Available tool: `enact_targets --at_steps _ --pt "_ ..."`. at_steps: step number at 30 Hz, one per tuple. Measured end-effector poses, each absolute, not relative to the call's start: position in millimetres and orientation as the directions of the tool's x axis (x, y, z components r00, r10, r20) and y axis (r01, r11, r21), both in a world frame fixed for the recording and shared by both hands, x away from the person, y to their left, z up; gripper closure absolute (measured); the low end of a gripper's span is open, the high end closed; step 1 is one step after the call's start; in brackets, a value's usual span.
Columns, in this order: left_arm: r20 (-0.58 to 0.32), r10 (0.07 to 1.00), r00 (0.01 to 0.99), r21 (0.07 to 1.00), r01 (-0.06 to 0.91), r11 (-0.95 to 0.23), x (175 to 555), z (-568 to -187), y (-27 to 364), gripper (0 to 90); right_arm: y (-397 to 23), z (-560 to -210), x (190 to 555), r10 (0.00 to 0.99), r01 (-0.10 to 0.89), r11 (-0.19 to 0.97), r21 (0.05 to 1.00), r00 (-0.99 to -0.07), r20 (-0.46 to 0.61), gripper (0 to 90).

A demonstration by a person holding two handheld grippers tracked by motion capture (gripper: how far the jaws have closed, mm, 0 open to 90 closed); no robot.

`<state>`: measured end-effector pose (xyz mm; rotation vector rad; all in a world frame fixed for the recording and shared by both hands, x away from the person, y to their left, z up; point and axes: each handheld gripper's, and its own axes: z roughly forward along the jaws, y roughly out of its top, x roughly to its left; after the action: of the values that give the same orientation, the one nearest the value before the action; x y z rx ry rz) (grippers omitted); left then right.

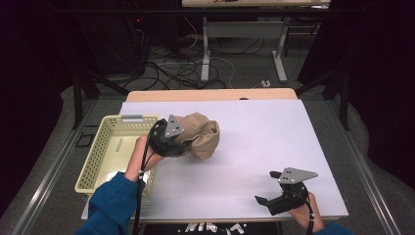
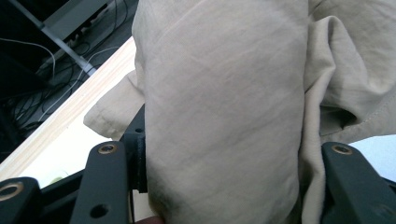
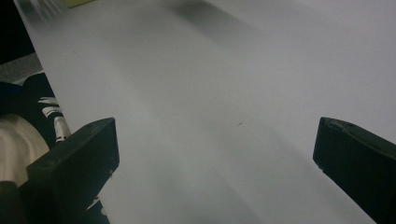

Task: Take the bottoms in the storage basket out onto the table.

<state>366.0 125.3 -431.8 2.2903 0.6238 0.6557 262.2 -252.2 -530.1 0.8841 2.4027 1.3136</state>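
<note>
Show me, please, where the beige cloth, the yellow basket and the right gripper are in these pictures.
beige cloth [image 1: 203, 137]: high view, on its bunched middle.
yellow basket [image 1: 105, 129]: high view, on its left wall.
right gripper [image 1: 268, 187]: high view, midway between its open fingertips.

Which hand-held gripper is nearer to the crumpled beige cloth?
Left. The left hand-held gripper is clamped on the crumpled beige cloth; the right hand-held gripper rests apart, near the table's front edge.

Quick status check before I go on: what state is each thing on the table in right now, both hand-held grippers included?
Beige cloth: bunched up, clamped, beside the basket.
Left hand-held gripper: shut on the beige cloth.
Right hand-held gripper: jaws wide open, nothing between them, low over the white table.
Yellow basket: upright at the table's left edge.
</note>
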Motion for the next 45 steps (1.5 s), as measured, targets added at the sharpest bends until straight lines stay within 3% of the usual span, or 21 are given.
enact_targets --at_steps 45 --pt "0.273 0.57 0.775 0.692 0.254 -0.676 367.8 -448.6 106.2 43.6 -252.2 -530.2 262.1 0.625 0.387 0.404 0.829 -0.779 0.059 0.1"
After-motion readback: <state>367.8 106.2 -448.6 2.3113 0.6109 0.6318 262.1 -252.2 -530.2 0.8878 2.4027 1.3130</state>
